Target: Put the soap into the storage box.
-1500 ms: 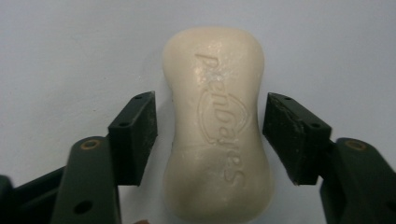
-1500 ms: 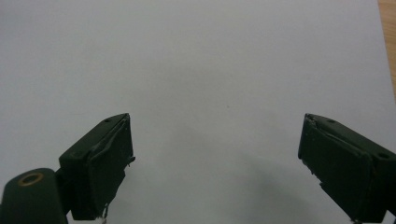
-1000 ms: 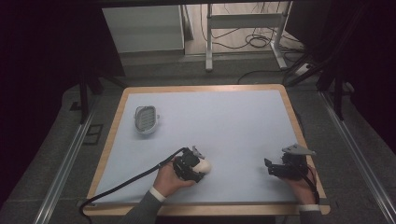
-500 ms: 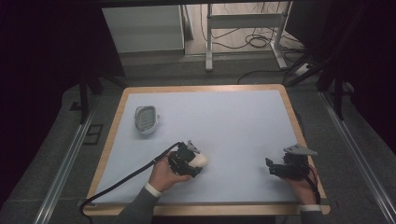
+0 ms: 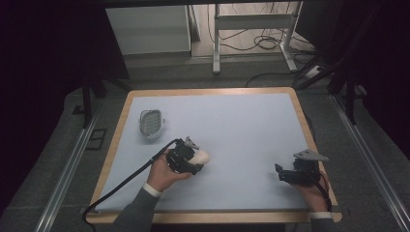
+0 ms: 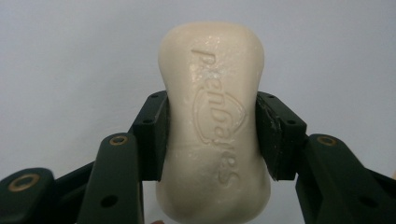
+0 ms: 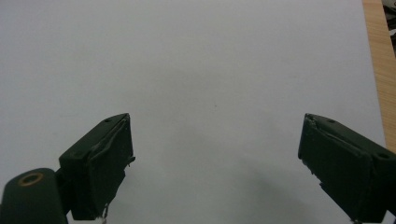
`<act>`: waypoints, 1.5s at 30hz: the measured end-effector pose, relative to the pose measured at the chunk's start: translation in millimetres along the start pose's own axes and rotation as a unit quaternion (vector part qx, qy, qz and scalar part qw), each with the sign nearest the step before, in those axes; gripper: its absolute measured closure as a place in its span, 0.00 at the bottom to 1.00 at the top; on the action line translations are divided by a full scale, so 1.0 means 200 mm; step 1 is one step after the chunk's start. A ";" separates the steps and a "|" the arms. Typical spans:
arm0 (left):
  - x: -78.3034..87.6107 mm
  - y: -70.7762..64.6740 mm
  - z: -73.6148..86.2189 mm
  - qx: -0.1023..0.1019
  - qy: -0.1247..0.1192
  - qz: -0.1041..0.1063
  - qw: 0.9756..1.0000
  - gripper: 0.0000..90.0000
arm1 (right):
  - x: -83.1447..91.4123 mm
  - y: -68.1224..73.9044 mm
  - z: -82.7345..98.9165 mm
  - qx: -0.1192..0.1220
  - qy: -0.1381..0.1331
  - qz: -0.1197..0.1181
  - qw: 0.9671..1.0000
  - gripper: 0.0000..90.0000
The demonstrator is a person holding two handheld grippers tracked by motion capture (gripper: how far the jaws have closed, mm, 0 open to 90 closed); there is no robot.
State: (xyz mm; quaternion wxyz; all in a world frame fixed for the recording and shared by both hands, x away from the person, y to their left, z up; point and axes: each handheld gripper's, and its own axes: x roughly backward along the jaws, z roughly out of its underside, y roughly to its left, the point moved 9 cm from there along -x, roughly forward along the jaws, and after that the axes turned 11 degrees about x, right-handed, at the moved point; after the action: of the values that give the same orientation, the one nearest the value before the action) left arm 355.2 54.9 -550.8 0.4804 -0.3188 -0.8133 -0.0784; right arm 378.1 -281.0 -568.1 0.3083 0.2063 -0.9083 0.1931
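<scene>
A cream bar of soap (image 6: 212, 126) with raised lettering is clamped at its waist between the two black jaws of my left gripper (image 6: 211, 135). From the high view the same soap (image 5: 201, 156) sticks out of the left gripper (image 5: 193, 162) above the pale blue mat, left of centre near the front. A grey-white soap dish (image 5: 151, 123) with a slotted top rests on the mat at the left, apart from the gripper. My right gripper (image 7: 215, 158) is open over bare mat with nothing between its jaws; the high view places the right gripper (image 5: 283, 174) at the front right.
The pale blue mat (image 5: 241, 130) covers a table with a wooden rim (image 5: 305, 121). A black cable (image 5: 121, 186) trails from the left gripper off the front left edge. Metal rails and a desk frame stand beyond the table in the dark.
My left gripper, still holding the soap, has lifted and shifted a little up and away from the front edge. The right gripper has stayed where it was.
</scene>
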 end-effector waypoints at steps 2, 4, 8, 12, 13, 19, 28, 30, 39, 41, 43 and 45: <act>0.01 0.02 -0.01 0.002 0.001 -0.001 1.000 0.55 | 0.00 0.00 0.00 0.000 0.000 0.000 1.000 0.11; 0.03 0.03 -0.01 0.001 0.002 -0.005 1.000 0.55 | 0.00 0.00 0.00 -0.001 -0.001 0.000 1.000 0.11; 0.07 0.05 -0.02 0.003 -0.008 -0.011 1.000 0.55 | 0.00 0.00 0.00 -0.001 0.001 0.000 1.000 0.11; 0.09 0.08 -0.03 0.005 -0.011 -0.014 1.000 0.55 | 0.00 0.00 0.00 -0.001 0.000 0.000 1.000 0.11; 0.09 0.09 -0.03 0.007 -0.011 -0.014 1.000 0.55 | 0.00 0.00 0.00 -0.001 0.000 0.000 1.000 0.11; 0.11 0.14 -0.06 0.018 -0.016 -0.018 1.000 0.55 | 0.00 0.00 0.00 -0.002 0.001 0.001 1.000 0.11; 0.13 0.21 -0.08 0.027 -0.021 -0.029 0.999 0.55 | -0.01 0.00 0.01 -0.002 0.003 0.000 1.000 0.11; 0.14 0.22 -0.09 0.030 -0.024 -0.032 0.999 0.55 | -0.01 0.00 0.01 -0.001 0.004 0.000 1.000 0.11; 0.18 0.28 -0.13 0.039 -0.031 -0.043 0.998 0.55 | -0.01 0.00 0.02 -0.002 0.006 0.000 1.000 0.11; 0.18 0.29 -0.14 0.040 -0.032 -0.044 0.998 0.55 | -0.01 0.00 0.02 -0.002 0.006 0.000 1.000 0.11; 0.19 0.30 -0.14 0.042 -0.033 -0.043 0.998 0.55 | -0.01 0.00 0.02 -0.001 0.006 0.000 1.000 0.11; 0.19 0.31 -0.15 0.044 -0.032 -0.046 0.997 0.55 | -0.01 0.00 0.02 -0.002 0.007 0.001 1.000 0.11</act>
State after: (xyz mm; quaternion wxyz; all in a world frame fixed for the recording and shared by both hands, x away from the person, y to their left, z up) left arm 401.0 108.5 -514.7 0.4635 -0.2621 -0.8447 -0.0546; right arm 378.4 -282.9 -572.0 0.3148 0.2039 -0.9068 0.1926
